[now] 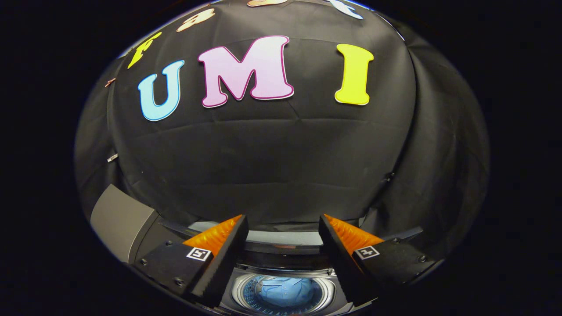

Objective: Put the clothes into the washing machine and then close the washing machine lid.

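Hand-held gripper (283, 221) wide open, empty.

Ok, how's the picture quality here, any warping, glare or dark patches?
Gripper view: strong fisheye warp bows the black cloth wall into a dome; even light on it, no glare; the open gripper is sharp; the washing machine drum is brightly lit, with the blue clothes inside slightly soft.

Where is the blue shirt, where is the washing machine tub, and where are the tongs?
blue shirt (283, 292), gripper view, on its cloth inside the tub.
washing machine tub (237, 287), gripper view, on its shiny rim.
tongs (283, 228), gripper view, midway between the open fingertips.
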Demonstrator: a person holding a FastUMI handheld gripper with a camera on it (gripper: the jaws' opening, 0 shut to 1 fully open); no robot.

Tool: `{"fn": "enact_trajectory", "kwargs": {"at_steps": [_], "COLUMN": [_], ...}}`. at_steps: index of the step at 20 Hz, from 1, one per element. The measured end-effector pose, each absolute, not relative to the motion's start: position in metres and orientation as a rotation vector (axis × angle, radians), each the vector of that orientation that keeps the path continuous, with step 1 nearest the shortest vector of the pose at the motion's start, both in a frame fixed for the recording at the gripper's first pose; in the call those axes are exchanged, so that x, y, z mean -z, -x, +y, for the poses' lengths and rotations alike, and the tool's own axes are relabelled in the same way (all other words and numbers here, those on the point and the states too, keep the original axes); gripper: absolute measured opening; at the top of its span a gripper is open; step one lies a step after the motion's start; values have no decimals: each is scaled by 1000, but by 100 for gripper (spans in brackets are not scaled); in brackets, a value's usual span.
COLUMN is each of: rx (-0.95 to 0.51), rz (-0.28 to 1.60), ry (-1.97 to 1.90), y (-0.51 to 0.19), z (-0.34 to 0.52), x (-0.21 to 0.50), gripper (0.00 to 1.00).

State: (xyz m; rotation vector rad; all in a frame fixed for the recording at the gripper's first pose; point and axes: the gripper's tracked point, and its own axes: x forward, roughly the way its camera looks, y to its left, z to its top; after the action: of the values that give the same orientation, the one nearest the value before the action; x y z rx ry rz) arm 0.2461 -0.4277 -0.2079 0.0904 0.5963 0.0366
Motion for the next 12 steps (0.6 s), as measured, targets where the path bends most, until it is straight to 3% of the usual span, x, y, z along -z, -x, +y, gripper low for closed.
{"fn": "enact_trajectory", "kwargs": {"at_steps": [12], "rx": [-22], "rz": [603], "ry": [-82], "y": [-205], "z": [-424], "x": [211], "gripper": [100]}}
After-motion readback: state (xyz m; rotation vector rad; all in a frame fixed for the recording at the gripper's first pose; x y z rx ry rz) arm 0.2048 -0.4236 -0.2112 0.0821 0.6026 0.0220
